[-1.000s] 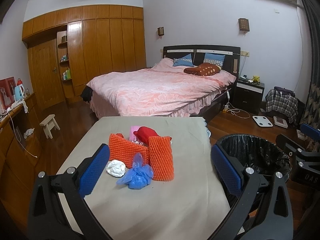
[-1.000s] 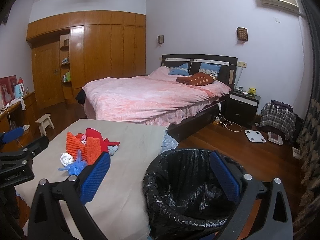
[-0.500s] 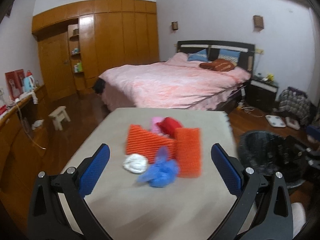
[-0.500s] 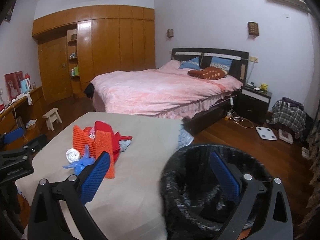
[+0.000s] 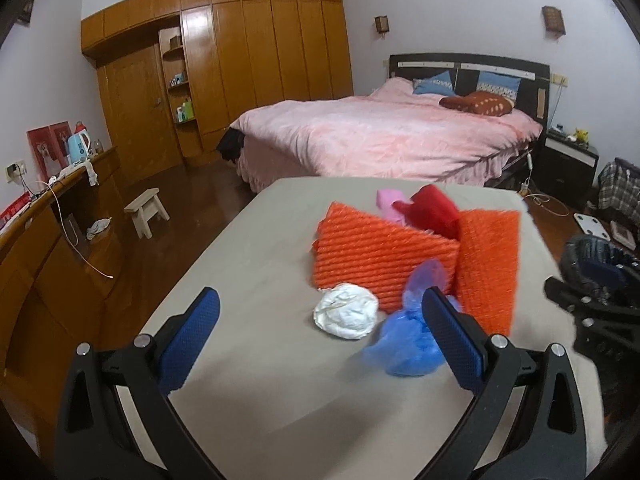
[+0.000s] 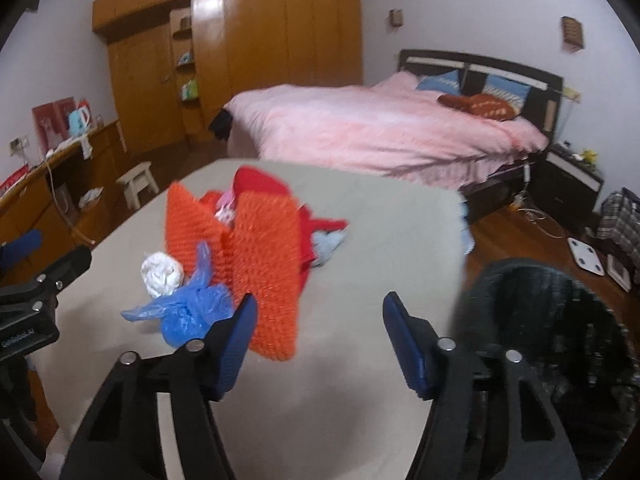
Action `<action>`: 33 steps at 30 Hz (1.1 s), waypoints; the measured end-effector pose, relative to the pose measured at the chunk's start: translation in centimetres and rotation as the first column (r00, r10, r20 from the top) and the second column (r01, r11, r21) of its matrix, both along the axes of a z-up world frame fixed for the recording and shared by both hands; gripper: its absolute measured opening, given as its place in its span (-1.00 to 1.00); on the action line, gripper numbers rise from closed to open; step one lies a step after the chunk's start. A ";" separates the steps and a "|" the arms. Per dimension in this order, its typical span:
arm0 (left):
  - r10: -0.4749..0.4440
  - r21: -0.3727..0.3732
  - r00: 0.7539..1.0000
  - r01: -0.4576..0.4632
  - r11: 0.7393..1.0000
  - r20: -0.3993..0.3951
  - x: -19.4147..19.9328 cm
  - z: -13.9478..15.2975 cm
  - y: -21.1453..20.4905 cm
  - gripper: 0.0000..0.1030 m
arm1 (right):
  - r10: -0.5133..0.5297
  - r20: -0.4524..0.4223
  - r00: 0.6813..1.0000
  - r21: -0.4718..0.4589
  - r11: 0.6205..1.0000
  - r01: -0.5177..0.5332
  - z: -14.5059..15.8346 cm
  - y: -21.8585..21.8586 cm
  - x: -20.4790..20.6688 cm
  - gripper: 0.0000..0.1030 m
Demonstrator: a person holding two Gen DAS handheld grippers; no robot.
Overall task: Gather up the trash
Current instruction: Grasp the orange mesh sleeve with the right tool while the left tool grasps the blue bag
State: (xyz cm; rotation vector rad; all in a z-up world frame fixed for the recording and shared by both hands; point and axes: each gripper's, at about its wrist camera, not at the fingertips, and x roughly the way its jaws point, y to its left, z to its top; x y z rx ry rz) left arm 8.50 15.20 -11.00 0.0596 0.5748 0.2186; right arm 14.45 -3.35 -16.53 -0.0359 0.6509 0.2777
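Note:
A heap of trash lies on the grey-covered table [image 5: 248,368]: two orange foam nets [image 5: 380,260] [image 6: 264,276], a white crumpled wad [image 5: 346,316] [image 6: 162,274], a blue plastic bag [image 5: 404,344] [image 6: 188,312], red wrapping [image 5: 430,210] and a pink scrap [image 5: 388,200]. My left gripper [image 5: 318,340] hangs open just short of the wad, empty. My right gripper [image 6: 318,344] hovers over the table right of the heap; its jaws are closing with nothing between them. The black-lined trash bin [image 6: 548,340] [image 5: 600,256] stands at the table's right.
A pink bed [image 5: 384,136] fills the room behind the table. Wooden wardrobes [image 5: 240,60] line the far wall, a low cabinet [image 5: 48,220] the left wall, with a small stool [image 5: 146,210] on the floor. A scale [image 6: 586,256] and bags lie right.
Both grippers came down and forward toward the heap, which looms larger. The right gripper swung left from above the bin to over the table and its jaws have narrowed.

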 end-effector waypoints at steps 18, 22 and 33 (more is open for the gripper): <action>-0.014 -0.032 0.999 0.013 0.999 -0.051 2.5 -3.3 0.5 0.54 | 0.164 -0.089 0.982 0.063 0.985 -0.159 -2.8 2.0 2.0 -0.76; -0.065 -0.047 0.996 0.062 0.997 -0.065 2.4 -3.9 -1.2 0.51 | 0.138 -0.063 0.988 0.053 0.989 -0.135 -1.6 0.6 0.7 -0.76; -0.151 -0.050 0.975 0.145 0.988 -0.164 5.3 -7.5 -6.0 0.16 | 0.049 -0.077 0.996 0.029 0.998 -0.047 -1.7 -3.3 0.5 -0.76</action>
